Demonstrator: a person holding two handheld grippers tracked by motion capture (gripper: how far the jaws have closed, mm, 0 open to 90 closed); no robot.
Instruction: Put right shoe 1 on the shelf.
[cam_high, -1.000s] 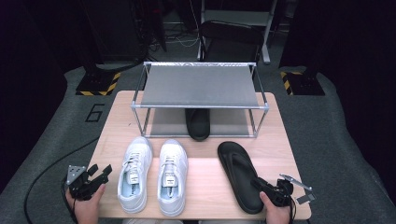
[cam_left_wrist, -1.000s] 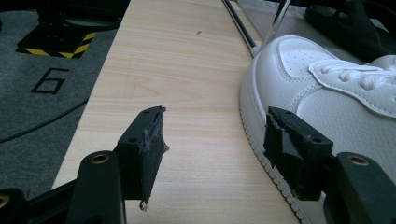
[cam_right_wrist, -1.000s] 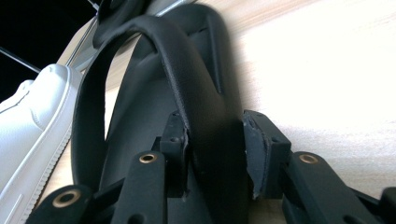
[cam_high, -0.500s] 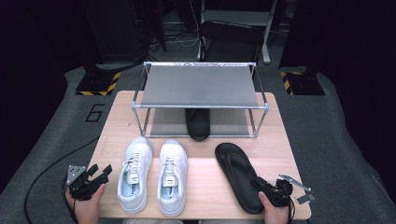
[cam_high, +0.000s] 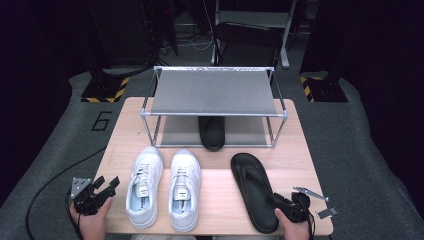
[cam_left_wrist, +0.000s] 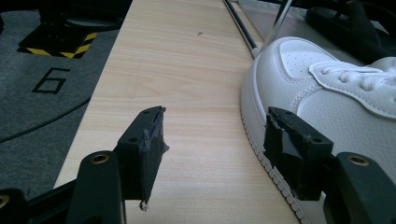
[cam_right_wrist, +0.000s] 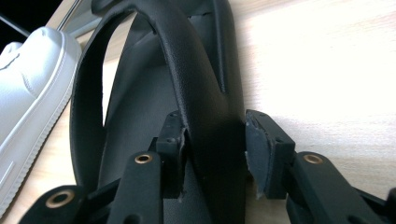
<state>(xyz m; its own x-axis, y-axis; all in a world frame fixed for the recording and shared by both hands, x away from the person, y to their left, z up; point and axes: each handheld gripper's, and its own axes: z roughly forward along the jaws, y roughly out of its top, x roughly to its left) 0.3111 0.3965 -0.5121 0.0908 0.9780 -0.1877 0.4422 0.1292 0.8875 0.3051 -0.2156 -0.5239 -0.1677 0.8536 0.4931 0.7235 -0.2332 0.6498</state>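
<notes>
A light wooden worktop (cam_high: 220, 200) carries a two-tier metal-framed shoe rack with grey mesh shelves (cam_high: 214, 92) along its far edge. On the lower shelf of that rack lies one black slipper (cam_high: 212, 132), its near end reaching the shelf's front edge. In front of the rack, toward the left, a pair of white lace-up sneakers (cam_high: 162, 187) stands side by side, toes pointing at the rack. To the right of the pair, apart from it, a second black flip-flop sandal (cam_high: 252, 192) lies flat on the worktop, angled slightly so that its heel comes toward the near right corner.

The right gripper (cam_high: 283, 203), held in a hand at the bottom right, sits at the heel end of this sandal. In the right gripper view its jaws straddle the outer side of the sandal (cam_right_wrist: 205, 84) near where the strap arches up; the left jaw touches the material, while a thin gap shows at the right jaw, so the gripper (cam_right_wrist: 212, 156) is nearly closed around the sandal rather than clearly clamped.

The left gripper (cam_high: 102, 187) is held at the near left corner, just beside the left sneaker. In the left gripper view its jaws stand wide apart with nothing between them (cam_left_wrist: 215, 144), over bare wood, and the sneaker's toe (cam_left_wrist: 303, 74) is near the right jaw.
</notes>
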